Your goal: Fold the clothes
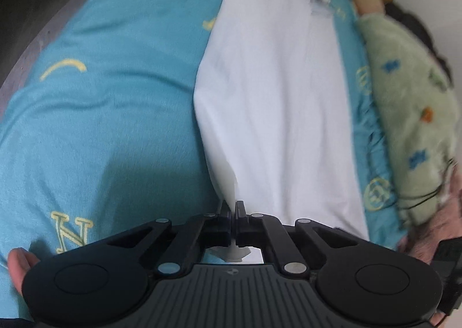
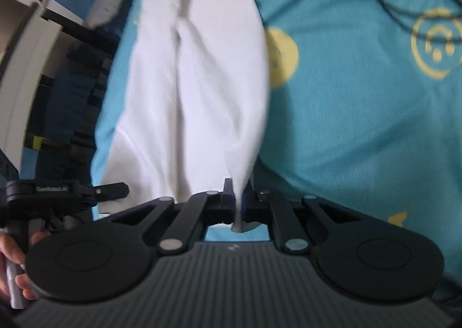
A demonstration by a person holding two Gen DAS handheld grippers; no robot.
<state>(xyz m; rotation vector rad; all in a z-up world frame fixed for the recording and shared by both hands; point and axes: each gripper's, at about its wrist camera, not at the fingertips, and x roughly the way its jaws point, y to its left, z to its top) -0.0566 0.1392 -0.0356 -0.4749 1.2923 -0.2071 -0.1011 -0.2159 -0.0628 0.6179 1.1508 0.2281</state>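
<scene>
Left gripper (image 1: 234, 206) clamped on white garment (image 1: 277, 91) corner | right gripper (image 2: 239, 186) clamped on another corner

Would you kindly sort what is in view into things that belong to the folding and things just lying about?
Folding:
white garment
left gripper, shut on it
right gripper, shut on it

Lying about:
blue bedsheet
green blanket
black cable
</scene>
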